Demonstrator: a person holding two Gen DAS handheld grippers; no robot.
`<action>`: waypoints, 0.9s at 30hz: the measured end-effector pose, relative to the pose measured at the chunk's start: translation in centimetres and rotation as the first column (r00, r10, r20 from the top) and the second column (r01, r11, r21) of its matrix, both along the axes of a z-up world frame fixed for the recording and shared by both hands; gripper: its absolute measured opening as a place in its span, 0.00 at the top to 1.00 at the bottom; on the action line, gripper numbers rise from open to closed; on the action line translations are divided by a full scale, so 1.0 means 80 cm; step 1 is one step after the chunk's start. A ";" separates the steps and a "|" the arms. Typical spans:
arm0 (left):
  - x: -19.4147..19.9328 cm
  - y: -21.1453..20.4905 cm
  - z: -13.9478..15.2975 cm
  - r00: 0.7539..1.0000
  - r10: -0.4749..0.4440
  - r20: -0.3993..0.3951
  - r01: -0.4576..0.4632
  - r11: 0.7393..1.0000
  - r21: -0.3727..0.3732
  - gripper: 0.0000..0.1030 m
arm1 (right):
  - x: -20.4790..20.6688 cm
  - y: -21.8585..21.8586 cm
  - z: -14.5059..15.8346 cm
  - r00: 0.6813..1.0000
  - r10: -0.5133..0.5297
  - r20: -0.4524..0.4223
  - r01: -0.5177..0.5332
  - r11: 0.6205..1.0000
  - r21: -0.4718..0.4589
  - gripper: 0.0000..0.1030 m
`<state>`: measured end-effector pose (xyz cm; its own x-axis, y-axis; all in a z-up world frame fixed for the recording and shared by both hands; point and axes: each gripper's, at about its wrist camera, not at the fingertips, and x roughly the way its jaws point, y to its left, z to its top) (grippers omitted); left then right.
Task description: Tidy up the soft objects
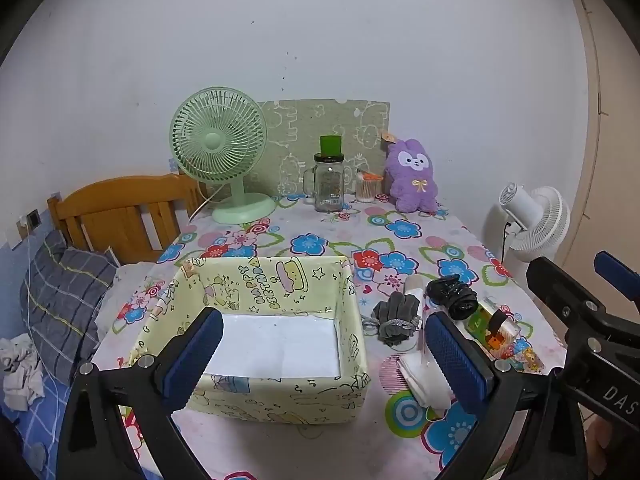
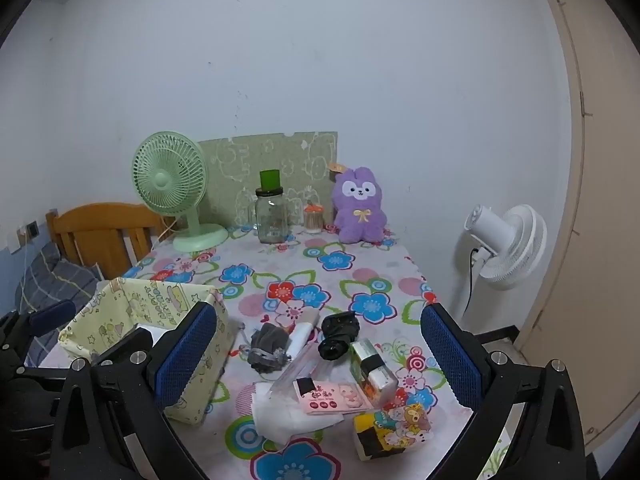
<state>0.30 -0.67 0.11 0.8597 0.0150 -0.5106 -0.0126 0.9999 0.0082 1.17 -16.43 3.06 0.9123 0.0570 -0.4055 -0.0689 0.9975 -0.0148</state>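
We see yellow cartoon-print box (image 1: 276, 280), open, upright, table's left | grey gloves (image 2: 266, 346) crumpled beside it | white cloth (image 2: 280, 416) folded, near edge

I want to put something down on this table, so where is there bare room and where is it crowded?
Bare cloth runs across the middle, between the yellow box in front and the green fan, glass jar and purple plush at the back. The box is empty too. Crowded: beside the box, around the grey glove and white cloth.
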 end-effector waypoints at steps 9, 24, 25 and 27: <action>0.002 0.005 -0.001 1.000 -0.005 0.003 0.005 1.000 -0.004 0.01 | -0.001 -0.001 -0.002 1.000 -0.011 -0.004 0.011 1.000 0.008 0.00; 0.003 0.005 0.001 1.000 -0.009 0.008 0.009 1.000 -0.010 0.01 | -0.001 -0.002 0.004 1.000 -0.007 -0.006 0.008 1.000 0.010 0.00; 0.002 0.005 0.001 1.000 -0.009 0.008 0.009 1.000 -0.010 0.01 | -0.001 -0.002 0.004 1.000 -0.007 -0.007 0.007 1.000 0.010 0.00; 0.003 0.004 0.001 1.000 -0.009 0.008 0.010 1.000 -0.010 0.01 | -0.002 -0.002 0.004 1.000 -0.008 -0.007 0.008 1.000 0.010 0.00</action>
<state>0.53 -0.39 0.22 0.8640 0.0020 -0.5035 -0.0031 1.0000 -0.0015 1.01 -16.61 3.39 0.9100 0.0538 -0.4111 -0.0611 0.9981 -0.0046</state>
